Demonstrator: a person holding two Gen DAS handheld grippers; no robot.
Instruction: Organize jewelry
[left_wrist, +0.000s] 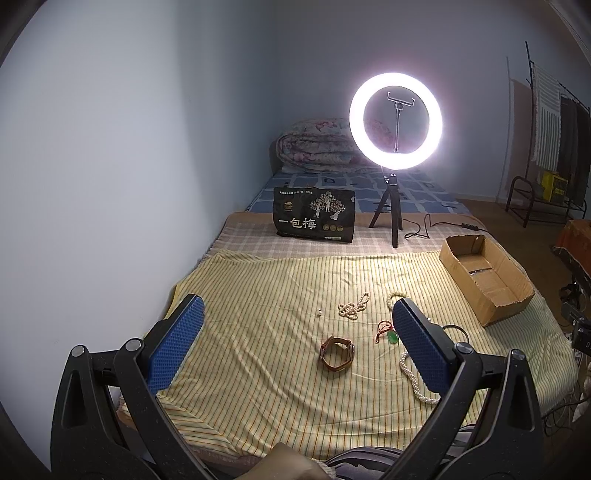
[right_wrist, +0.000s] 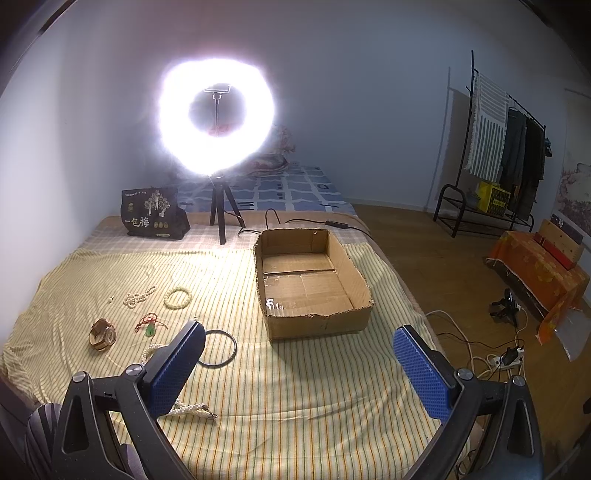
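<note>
scattered over the yellow striped cloth (right_wrist: 295, 406) toward its left half: a brown-strapped watch (left_wrist: 337, 355), a loose heap of pale beads (left_wrist: 353, 307), a cream bead bracelet (right_wrist: 178, 297), a green pendant on a red cord (right_wrist: 149, 325), a thin dark bangle (right_wrist: 218, 348), a tiny pale piece (left_wrist: 320, 312) lying alone, and a long pearl strand (right_wrist: 184, 406) trailing toward the near edge. open cardboard box (right_wrist: 314, 280) at the right edge of the cloth, nothing clearly inside apart from glare on its taped floor. all light, probably; strands limp and likely to sag or slip out if pinched at one bead, so better gathered at a bunched part; watch best taken across the strap loop, stiffer and easier; bangle rigid and thin, lying flat, likely awkward to get under; pendant perhaps brittle, safer lifted by the cord. left gripper (left_wrist: 295, 339) spread wide above the near-left part of the cloth, clasping nothing, blue pads (left_wrist: 177, 343) clear of the cloth, right-hand pad merely overlapping the pearl strand and bracelet in view. right gripper (right_wrist: 297, 363) equally wide, empty, hovering before the near wall of the box, left pad (right_wrist: 173, 373) over the pearl strand and just beside the bangle; contact with either not possible to tell.
</note>
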